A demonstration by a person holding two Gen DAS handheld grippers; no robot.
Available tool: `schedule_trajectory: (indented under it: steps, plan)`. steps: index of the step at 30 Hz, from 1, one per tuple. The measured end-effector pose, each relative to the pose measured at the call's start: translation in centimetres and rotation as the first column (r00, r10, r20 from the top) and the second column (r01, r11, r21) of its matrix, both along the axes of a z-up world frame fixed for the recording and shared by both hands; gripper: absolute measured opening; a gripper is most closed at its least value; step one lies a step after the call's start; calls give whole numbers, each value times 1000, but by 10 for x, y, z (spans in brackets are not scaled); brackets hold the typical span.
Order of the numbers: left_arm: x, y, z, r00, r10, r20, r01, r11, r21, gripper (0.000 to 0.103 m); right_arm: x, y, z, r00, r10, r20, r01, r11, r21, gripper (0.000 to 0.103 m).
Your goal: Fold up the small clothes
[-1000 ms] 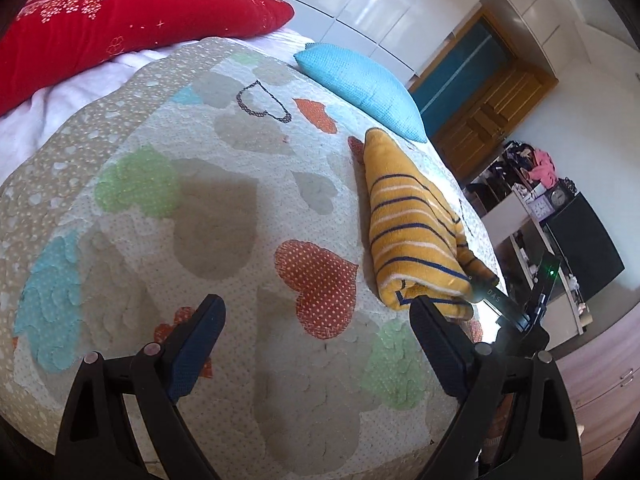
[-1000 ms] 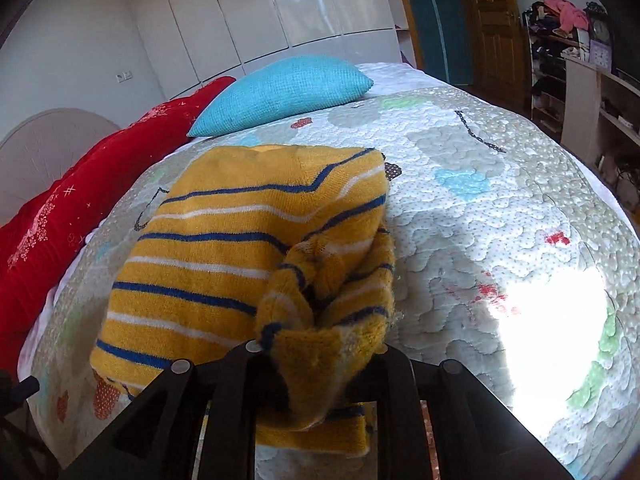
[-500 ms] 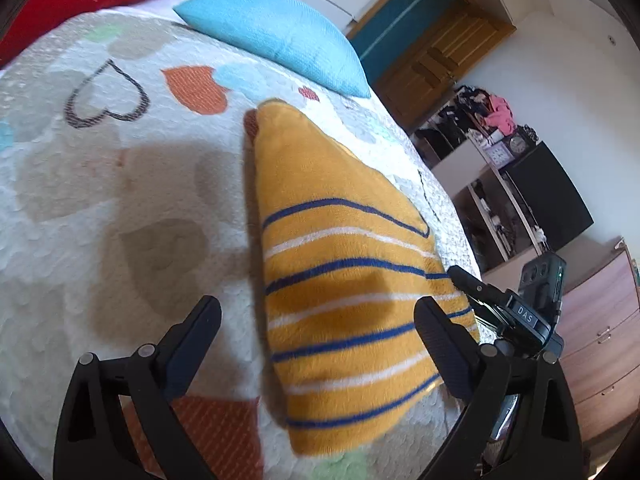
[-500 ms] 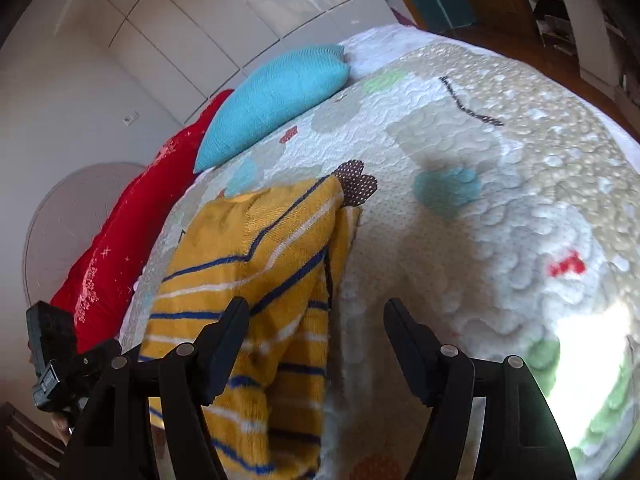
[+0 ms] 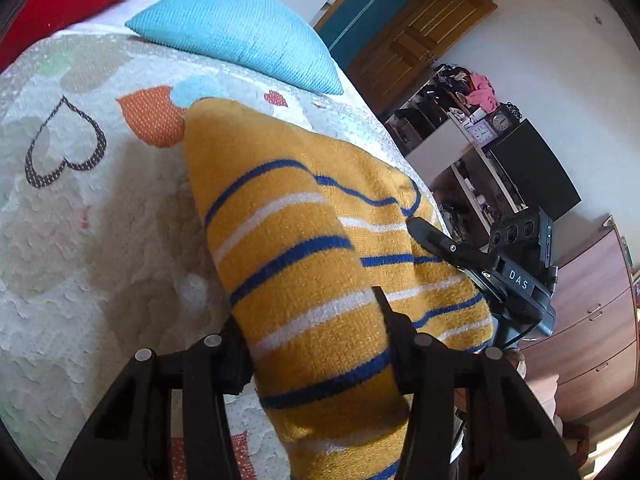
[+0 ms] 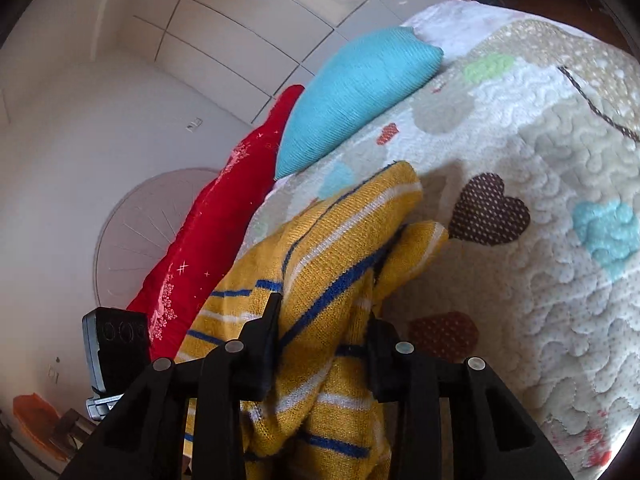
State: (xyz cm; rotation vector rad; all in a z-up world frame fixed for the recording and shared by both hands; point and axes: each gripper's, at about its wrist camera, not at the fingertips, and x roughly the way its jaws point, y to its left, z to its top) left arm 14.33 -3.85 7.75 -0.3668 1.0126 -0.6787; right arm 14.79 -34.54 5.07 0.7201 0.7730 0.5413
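A mustard-yellow knitted sweater with blue and white stripes (image 5: 320,264) is seen on the bed, on a cream quilted bedspread printed with coloured hearts (image 5: 80,240). Its near edge is bunched and pinched between the black fingers of the left hand-held gripper (image 5: 316,344), which are closed in on the fabric. In the right wrist view another bunched portion of the same sweater (image 6: 320,280) is clamped by the right hand-held gripper (image 6: 324,340), jaws pressed onto the knit. The right hand-held gripper (image 5: 480,264) is also visible in the left view, at the sweater's far side. The sweater's far end is laid flat on the bedspread (image 6: 540,240), pointed toward a turquoise knitted cushion (image 5: 236,36). A red pillow with white snowflake print (image 6: 208,240) is seen next to the cushion (image 6: 352,96), at the head of the bed. A dark wooden dresser (image 5: 592,312) is seen beside the bed.
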Motion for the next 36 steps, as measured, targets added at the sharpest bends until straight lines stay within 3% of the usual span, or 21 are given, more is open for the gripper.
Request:
schedule_trajectory:
  steps: [2, 4, 5, 6, 8, 9, 11, 12, 14, 15, 18, 21, 22, 23, 24, 27, 31, 33, 34, 35, 36]
  plan:
    - [-3, 1, -8, 999, 44, 18, -45, 996, 76, 64, 3, 7, -8, 1000, -10, -16, 9, 999, -41, 48]
    - [-4, -2, -35, 996, 91, -11, -86, 975, 207, 69, 7, 15, -29, 996, -46, -82, 32, 987, -156, 50]
    - [-5, -2, -51, 994, 107, -31, -95, 961, 259, 78, 6, 17, -38, 992, -75, -104, 50, 972, -229, 57]
    - [-10, 4, -63, 992, 122, -33, -112, 969, 219, 83, 2, 11, -42, 992, -79, -103, 52, 969, -240, 66]
    - [-17, 16, -68, 988, 148, -45, -141, 981, 134, 86, -9, 2, -44, 989, -103, -102, 77, 970, -230, 66]
    - [-21, 20, -66, 987, 155, -50, -148, 981, 129, 86, -15, -1, -40, 988, -120, -98, 92, 964, -247, 66]
    - [-33, 25, -56, 982, 188, -16, -183, 971, 153, 86, -30, -3, -21, 985, -168, -39, 144, 926, -349, 60]
    - [-43, 25, -47, 979, 203, 37, -206, 962, 177, 86, -39, -1, -9, 984, -178, 6, 167, 909, -381, 50]
    - [-67, 27, -29, 966, 215, 141, -242, 946, 216, 86, -53, 7, 13, 986, -151, 74, 168, 911, -377, 36]
    - [-77, 29, -21, 956, 224, 188, -264, 937, 230, 86, -58, 12, 21, 987, -130, 97, 157, 920, -360, 35]
    - [-120, 37, 9, 878, 285, 385, -405, 871, 280, 92, -67, 36, 21, 994, -49, 96, 79, 937, -341, 34]
    - [-162, 51, 40, 743, 357, 566, -566, 787, 245, 103, -66, 54, -13, 998, -59, 6, 56, 895, -442, 35]
    - [-173, 57, 49, 703, 377, 603, -601, 768, 221, 103, -66, 52, -27, 996, -79, -36, 54, 887, -458, 38]
    - [-183, 64, 57, 667, 396, 631, -632, 749, 198, 103, -70, 48, -34, 994, -99, -56, 65, 898, -435, 51]
    - [-197, 69, 66, 627, 414, 659, -663, 728, 173, 103, -77, 39, -38, 990, -127, -66, 90, 912, -401, 53]
    - [-226, 77, 87, 553, 432, 712, -719, 680, 146, 103, -106, 21, -35, 983, -172, -66, 138, 922, -362, 55]
    - [-261, 81, 102, 466, 444, 765, -759, 645, 88, 103, -160, 10, -25, 975, -223, -10, 203, 905, -373, 55]
    - [-274, 79, 108, 440, 449, 778, -752, 658, 46, 103, -191, 7, -20, 970, -240, 24, 230, 893, -387, 56]
    - [-276, 79, 110, 451, 451, 770, -738, 674, 37, 103, -205, 8, -17, 968, -248, 36, 241, 885, -399, 57]
    - [-278, 77, 109, 479, 452, 752, -721, 692, 43, 103, -217, 9, -14, 965, -257, 45, 252, 876, -412, 59]
    - [-276, 76, 107, 524, 449, 724, -697, 715, 61, 103, -229, 8, -12, 962, -267, 51, 263, 868, -422, 60]
